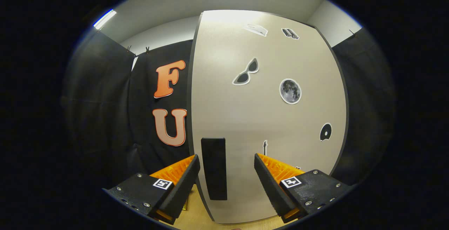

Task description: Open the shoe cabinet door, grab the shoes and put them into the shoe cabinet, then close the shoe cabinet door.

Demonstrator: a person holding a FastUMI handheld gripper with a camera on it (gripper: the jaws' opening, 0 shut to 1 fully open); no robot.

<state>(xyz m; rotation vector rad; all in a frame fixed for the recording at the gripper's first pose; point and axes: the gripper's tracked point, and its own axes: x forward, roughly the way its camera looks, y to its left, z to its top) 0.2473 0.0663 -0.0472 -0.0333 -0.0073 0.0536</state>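
Observation:
The shoe cabinet door (pixel 266 117) is a tall beige panel with dark edges, standing shut right in front of me. Several stickers dot its face, among them sunglasses (pixel 246 72) and a moon (pixel 290 91). A black upright handle (pixel 214 168) sits low on the door near its left edge. My gripper (pixel 227 161) is open, its two fingers spread to either side of the handle, which lies between them and slightly ahead. Neither finger touches it.
Black cloth booth walls (pixel 105 110) hang to the left and right of the cabinet. A strip of light wooden floor (pixel 196 216) shows below the door, between the fingers. A ceiling lamp (pixel 104 19) glows at the upper left.

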